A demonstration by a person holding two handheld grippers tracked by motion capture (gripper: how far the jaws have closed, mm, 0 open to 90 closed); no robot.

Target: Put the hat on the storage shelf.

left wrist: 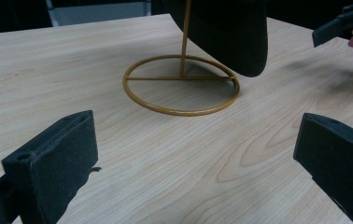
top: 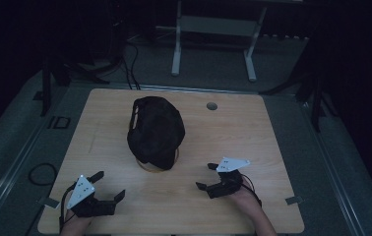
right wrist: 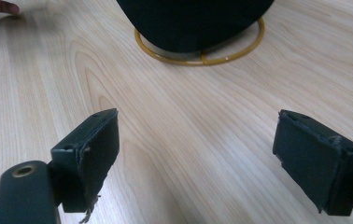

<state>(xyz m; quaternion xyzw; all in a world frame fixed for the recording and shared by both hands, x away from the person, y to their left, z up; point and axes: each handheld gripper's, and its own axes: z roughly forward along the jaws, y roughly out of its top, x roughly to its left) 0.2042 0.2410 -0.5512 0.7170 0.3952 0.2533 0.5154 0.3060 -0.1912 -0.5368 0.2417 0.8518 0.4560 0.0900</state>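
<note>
Resting low over the wooden table (top: 253,132), the left gripper (top: 107,184) sits at the lower left of the high view with its jaws spread wide and nothing between them; in the left gripper view its two black pads frame bare wood at the lower corners. At the lower right of the high view the right gripper (top: 205,175) is likewise wide open and empty, its jaws pointing toward the middle of the frame. A black hat (top: 155,131) hangs on a gold wire stand (top: 150,168) in the centre of the table, well apart from both grippers; the stand's round base ring (left wrist: 181,84) lies flat on the wood, with a thin upright rod rising from it under the hat. No brand, label or writing can be read on the hat or the grippers. Pale woodgrain covers the tabletop, with a small round hole (top: 212,106) near its upper right. Around it the room is dark, with grey floor, loose cables (top: 41,173) at left and a white table frame (top: 213,34) at the top
</note>
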